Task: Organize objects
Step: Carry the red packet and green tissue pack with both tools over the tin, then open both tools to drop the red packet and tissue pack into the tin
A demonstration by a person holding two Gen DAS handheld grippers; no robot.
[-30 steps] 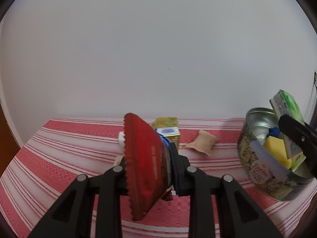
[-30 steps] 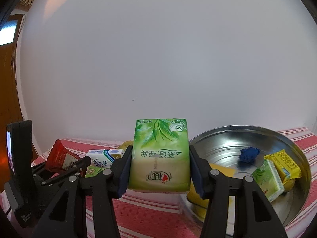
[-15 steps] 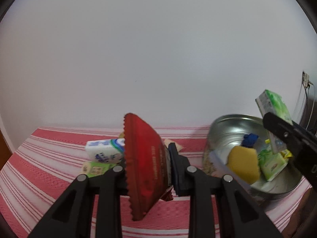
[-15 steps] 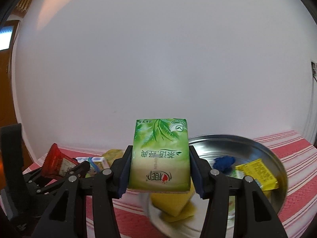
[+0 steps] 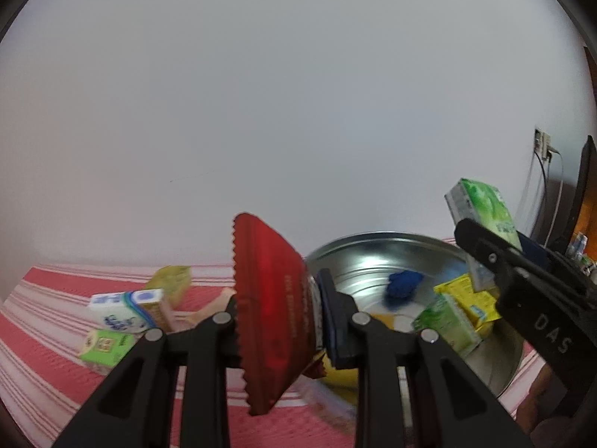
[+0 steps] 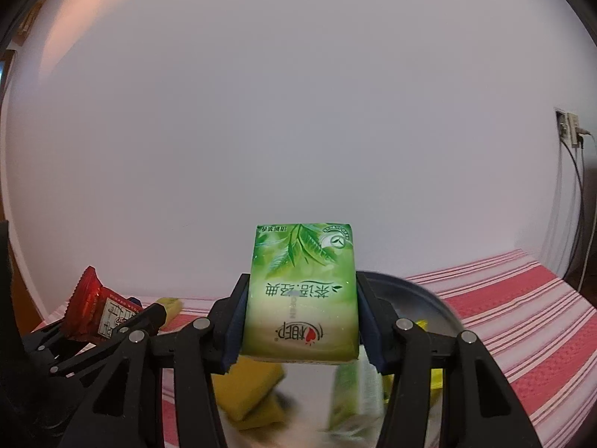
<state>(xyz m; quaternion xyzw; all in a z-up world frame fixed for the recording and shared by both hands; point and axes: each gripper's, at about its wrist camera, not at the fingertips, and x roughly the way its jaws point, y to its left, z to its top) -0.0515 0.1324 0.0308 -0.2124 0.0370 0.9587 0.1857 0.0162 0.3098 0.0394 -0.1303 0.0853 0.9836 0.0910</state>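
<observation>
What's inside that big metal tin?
In the metal tin: a blue scrap, a yellow packet, a green tissue pack and a yellow sponge. The red snack packet and grippers hide the near part.

The red packet [image 5: 272,321] is glossy foil with a saw-toothed edge. The green tissue pack [image 6: 301,295] wears smooth, shiny plastic film. The round tin [image 5: 377,250] is bright, reflective metal. The striped cloth [image 6: 522,298] looks woven and matt. Both hand-held grippers are matt black plastic.
</observation>
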